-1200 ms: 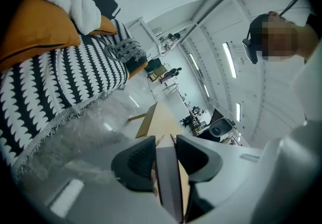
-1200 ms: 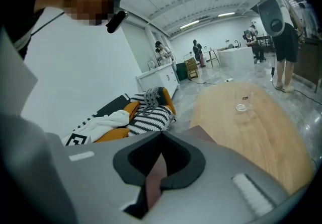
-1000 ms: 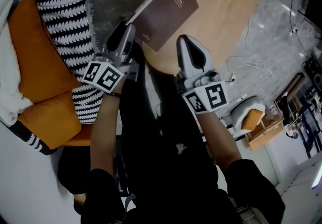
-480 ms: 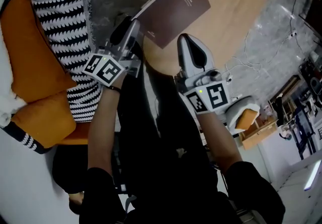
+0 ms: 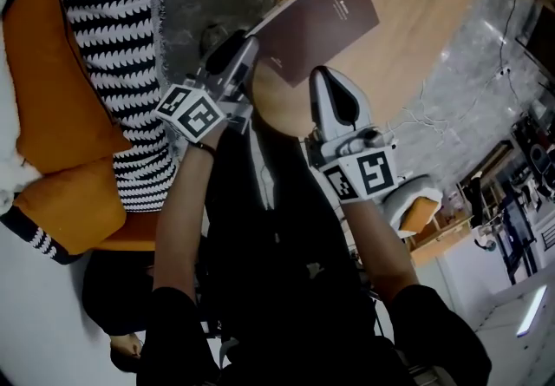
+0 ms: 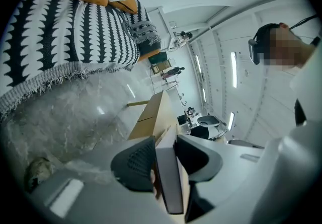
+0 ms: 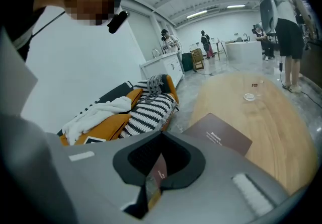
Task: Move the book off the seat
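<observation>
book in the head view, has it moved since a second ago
Yes. The book has shifted to the right, further over the round wooden table and away from the striped blanket.

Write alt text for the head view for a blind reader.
The left gripper clamps one edge of a dark brown book in its jaws, over a wooden table. The right gripper is beside it; a black-and-white throw and orange cushions lie left.
</observation>
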`<move>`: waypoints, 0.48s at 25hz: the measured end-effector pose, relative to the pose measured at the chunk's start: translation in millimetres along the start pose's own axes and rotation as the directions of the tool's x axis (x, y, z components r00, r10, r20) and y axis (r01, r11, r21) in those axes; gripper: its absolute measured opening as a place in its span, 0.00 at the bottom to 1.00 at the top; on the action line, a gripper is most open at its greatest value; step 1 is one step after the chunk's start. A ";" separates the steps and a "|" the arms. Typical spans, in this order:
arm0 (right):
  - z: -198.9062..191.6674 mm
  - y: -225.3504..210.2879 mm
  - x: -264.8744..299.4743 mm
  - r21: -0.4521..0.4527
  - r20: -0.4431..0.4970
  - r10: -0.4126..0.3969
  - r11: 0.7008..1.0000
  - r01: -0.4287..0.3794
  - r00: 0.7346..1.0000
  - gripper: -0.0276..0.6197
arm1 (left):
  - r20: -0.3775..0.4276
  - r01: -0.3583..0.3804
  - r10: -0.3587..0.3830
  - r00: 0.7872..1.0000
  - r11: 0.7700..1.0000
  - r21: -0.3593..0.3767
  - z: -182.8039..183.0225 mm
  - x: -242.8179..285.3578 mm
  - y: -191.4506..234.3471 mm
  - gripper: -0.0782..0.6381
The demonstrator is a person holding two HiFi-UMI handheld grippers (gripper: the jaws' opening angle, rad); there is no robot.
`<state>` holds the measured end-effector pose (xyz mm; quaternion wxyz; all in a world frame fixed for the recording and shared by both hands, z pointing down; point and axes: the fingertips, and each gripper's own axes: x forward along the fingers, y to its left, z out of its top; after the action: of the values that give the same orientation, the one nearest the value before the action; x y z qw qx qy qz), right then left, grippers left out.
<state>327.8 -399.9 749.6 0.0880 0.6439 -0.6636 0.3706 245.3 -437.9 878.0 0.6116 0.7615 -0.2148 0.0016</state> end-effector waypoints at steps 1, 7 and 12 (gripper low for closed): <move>-3.1 2.2 2.4 -0.004 -0.004 0.005 1.000 -0.005 1.000 0.05 | -0.003 0.005 -0.005 1.000 1.000 0.001 -2.6 -0.5 2.1 0.31; -22.5 10.9 17.0 -0.006 -0.033 0.027 1.000 -0.028 0.999 0.06 | 0.001 0.013 -0.013 1.000 0.999 -0.039 -14.9 -0.1 15.1 0.31; -25.8 12.5 20.4 -0.007 -0.052 0.037 0.999 -0.037 0.998 0.06 | -0.006 0.023 -0.023 1.000 0.997 -0.070 -22.0 6.0 16.1 0.31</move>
<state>303.9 -401.7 775.4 0.1009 0.6213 -0.6743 0.3862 251.2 -422.0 900.1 0.6386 0.7419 -0.2040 -0.0104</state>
